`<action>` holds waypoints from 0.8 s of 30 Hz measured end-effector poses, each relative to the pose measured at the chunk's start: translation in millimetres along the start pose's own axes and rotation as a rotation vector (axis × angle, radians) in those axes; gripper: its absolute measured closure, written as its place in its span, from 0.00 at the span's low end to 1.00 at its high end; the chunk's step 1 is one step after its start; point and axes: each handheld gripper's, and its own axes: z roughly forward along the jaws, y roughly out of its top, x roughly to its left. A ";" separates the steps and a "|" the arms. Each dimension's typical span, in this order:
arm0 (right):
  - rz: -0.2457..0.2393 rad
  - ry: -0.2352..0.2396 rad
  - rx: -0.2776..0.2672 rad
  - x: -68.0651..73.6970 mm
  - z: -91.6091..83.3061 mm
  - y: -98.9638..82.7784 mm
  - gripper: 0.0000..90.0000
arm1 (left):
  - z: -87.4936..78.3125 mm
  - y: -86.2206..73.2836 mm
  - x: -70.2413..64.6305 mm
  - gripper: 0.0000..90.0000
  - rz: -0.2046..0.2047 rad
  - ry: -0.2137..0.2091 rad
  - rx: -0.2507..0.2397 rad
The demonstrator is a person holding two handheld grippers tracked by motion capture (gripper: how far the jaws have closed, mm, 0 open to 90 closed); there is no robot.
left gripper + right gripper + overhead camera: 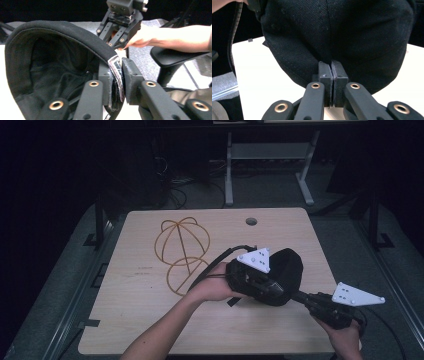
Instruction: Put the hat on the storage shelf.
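Dark room all around, with a pale wooden table (150, 320) lit in the middle and the legs of another desk (229, 175) beyond its far edge. Above the right half of the table, nearer the front edge, a black cap (290, 270) is held up between two hand-held tools. Its hollow inside faces the left gripper (117, 80), whose jaws are clamped on the rim, with a frayed pale strip of the cap's band pinched between them. In the left gripper view nothing lies in the cap's hollow, though its depths are too dark to read well. The right gripper (331, 75) bites the cap from the outside, jaws pressed tight together on a fold of cloth right at a seam.

From the high view the left gripper's body and the person's left hand (215, 287) cover much of the cap, so where the jaws meet the cloth is hidden there. The right hand (345, 335) is cut off at the front right corner.

A wire frame (182, 252), shaped like a cap's skeleton, sits on the left half towards the far edge, well apart from the cap. A round hole (251, 221) shows near the far edge.
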 end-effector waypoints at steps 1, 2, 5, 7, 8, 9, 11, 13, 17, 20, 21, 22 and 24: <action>-0.001 -0.005 0.002 -0.5 -0.5 2.0 0.98 | -1.1 0.2 -0.9 0.82 -0.001 0.024 0.000; 0.002 -0.008 0.001 -0.8 -0.8 3.5 0.98 | -2.2 0.3 -1.3 0.79 0.001 0.035 0.003; 0.008 -0.001 0.000 -1.9 -1.8 7.8 0.98 | -7.5 -1.1 -3.8 0.76 0.006 0.062 0.001; 0.008 -0.003 0.012 -2.8 -2.1 10.7 0.98 | -12.4 -3.5 -4.3 0.72 -0.004 0.072 -0.003; 0.015 -0.003 0.018 -3.6 -2.1 11.9 0.98 | -14.9 -5.2 -4.5 0.71 -0.006 0.087 0.000; 0.016 -0.004 0.022 -4.6 -2.2 13.0 0.98 | -16.9 -6.8 -4.6 0.69 -0.011 0.099 -0.001; 0.024 -0.005 0.025 -6.9 -3.1 14.8 0.98 | -23.6 -11.2 -3.2 0.65 -0.033 0.118 -0.017; 0.028 -0.010 0.023 -8.8 -4.3 16.1 0.98 | -31.6 -16.2 -2.8 0.60 -0.052 0.134 -0.044; 0.031 -0.020 0.033 -10.8 -6.0 19.6 0.98 | -44.5 -24.6 -5.1 0.47 -0.090 0.177 -0.091; 0.037 -0.021 0.038 -11.9 -8.1 23.1 0.98 | -51.6 -34.2 -9.4 0.44 -0.089 0.201 -0.090; 0.031 -0.026 0.038 -12.8 -9.2 24.6 0.98 | -53.3 -37.4 -10.7 0.43 -0.090 0.204 -0.087; 0.037 -0.026 0.036 -13.4 -10.0 25.9 0.98 | -54.6 -41.0 -12.1 0.43 -0.094 0.205 -0.086; 0.042 -0.027 0.038 -14.9 -11.5 27.9 0.98 | -56.3 -48.7 -14.6 0.43 -0.101 0.211 -0.086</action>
